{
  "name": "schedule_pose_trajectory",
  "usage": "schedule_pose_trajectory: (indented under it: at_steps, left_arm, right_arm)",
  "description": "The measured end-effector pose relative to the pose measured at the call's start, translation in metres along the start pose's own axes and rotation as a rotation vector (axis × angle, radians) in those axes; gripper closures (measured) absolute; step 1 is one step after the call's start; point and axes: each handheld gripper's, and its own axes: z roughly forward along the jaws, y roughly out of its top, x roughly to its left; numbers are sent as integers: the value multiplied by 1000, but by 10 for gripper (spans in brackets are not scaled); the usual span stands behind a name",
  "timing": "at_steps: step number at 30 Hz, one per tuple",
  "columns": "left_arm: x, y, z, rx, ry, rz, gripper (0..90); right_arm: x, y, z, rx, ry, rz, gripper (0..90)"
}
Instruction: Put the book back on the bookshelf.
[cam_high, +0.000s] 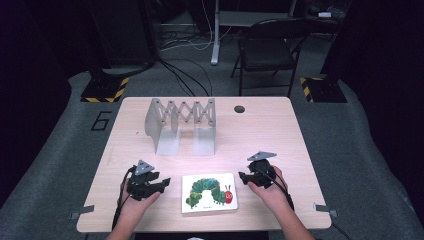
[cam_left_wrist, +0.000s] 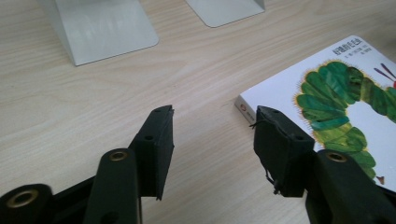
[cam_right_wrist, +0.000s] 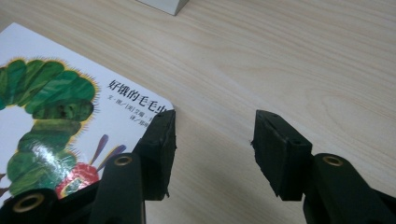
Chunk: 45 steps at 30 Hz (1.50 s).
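A white picture book (cam_high: 209, 192) with a green caterpillar on its cover lies flat near the table's front edge. My left gripper (cam_high: 165, 182) hovers just left of it, held in a hand. In the left gripper view the jaws (cam_left_wrist: 212, 116) stand apart over bare wood, and the book's corner (cam_left_wrist: 336, 88) lies just beyond the right jaw. My right gripper (cam_high: 242, 176) sits just right of the book. In the right gripper view the jaws (cam_right_wrist: 215, 119) are apart with nothing between them, the left one over the book's corner (cam_right_wrist: 56, 107).
A grey metal expanding book rack (cam_high: 182, 120) with two upright plates stands at the middle back of the wooden table (cam_high: 270, 135). Its flat bases (cam_left_wrist: 107, 32) lie ahead of the left gripper. A dark cable hole (cam_high: 239, 109) lies behind; a folding chair (cam_high: 267, 47) stands beyond the table.
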Motion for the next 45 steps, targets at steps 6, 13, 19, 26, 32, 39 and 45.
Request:
schedule_pose_trajectory:
  at_steps: [6,13,19,26,32,39,45]
  left_arm:
    - [-6,-4,0,-30,-18,9,467]
    - [-13,-7,0,-48,-41,58,457]
    - [-25,-14,4,-21,-32,83,414]
    - [-37,-18,11,19,-59,132,360]
    - [-43,-23,14,38,-62,150,350]
    - [-48,-31,17,47,-80,145,314]
    - [-52,-36,17,61,-110,169,268]
  right_arm:
    - [5,-5,-3,-32,7,-5,490]
    - [8,-5,1,-50,57,-27,502]
    - [9,-5,6,-48,86,-10,497]
    - [6,-3,12,-45,118,27,476]
    - [7,0,17,-42,131,8,465]
    - [12,3,27,-12,156,-22,453]
    - [15,7,34,0,178,-32,448]
